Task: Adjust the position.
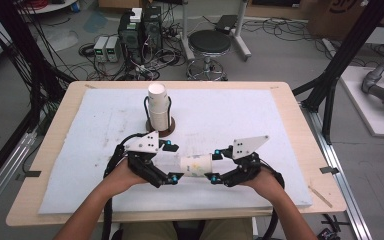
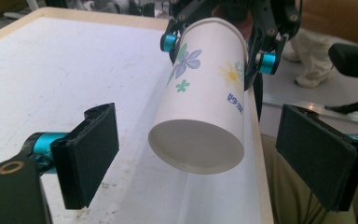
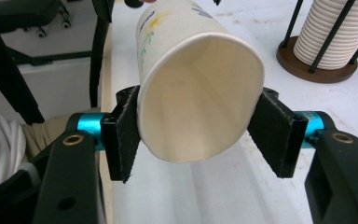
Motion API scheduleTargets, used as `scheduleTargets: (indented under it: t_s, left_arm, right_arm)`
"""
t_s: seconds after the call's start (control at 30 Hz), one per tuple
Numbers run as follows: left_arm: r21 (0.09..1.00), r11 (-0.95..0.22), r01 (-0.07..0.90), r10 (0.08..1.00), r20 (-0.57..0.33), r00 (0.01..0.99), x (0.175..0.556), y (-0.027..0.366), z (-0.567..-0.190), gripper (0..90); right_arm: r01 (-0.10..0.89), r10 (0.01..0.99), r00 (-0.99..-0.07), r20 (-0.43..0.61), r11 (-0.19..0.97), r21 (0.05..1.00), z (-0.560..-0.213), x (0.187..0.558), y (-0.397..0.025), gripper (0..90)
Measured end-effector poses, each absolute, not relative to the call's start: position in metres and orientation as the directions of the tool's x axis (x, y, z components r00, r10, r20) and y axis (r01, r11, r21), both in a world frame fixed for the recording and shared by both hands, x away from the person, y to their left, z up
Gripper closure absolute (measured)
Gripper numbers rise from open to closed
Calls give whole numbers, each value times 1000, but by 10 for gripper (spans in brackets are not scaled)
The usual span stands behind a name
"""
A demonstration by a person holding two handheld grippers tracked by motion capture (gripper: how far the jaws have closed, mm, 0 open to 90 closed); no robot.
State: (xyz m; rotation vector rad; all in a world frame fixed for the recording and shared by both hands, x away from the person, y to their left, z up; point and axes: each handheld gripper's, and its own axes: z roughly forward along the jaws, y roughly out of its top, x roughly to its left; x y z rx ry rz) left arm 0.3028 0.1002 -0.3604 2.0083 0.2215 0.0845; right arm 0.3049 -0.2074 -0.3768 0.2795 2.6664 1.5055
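A white paper cup point(image 1: 196, 166) with flower prints lies on its side in the air just above the white mat point(image 1: 240, 115), near the front of the table. My right gripper point(image 1: 214, 166) is shut on its rim. In the right gripper view the cup point(image 3: 200, 102) has its open mouth toward the camera, squeezed into an oval by my right gripper point(image 3: 200, 135). My left gripper point(image 1: 172, 161) stands open, its jaws on either side of the cup's base without touching. In the left gripper view the cup point(image 2: 205, 102) points its base at my left gripper point(image 2: 205, 154).
A tall stack of white paper cups point(image 1: 158, 105) stands in a black wire holder on a round brown base point(image 3: 317, 70) at the mat's middle back. Beyond the wooden table point(image 1: 300, 130) are a stool point(image 1: 209, 42), computers and cables on the floor.
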Motion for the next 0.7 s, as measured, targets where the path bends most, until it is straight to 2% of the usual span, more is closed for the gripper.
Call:
scheduleTargets:
  t_s: [0.4,0.7]
  left_arm:
    - [837,-542,73,156,16,988,305,84,-355,139]
    - [808,-584,76,149,15,989,307,76,-356,170]
  right_arm:
    - [72,175,-983,-52,635,769,-358,307,-194,380]
    - [29,136,-985,-101,722,692,-343,309,-179,380]
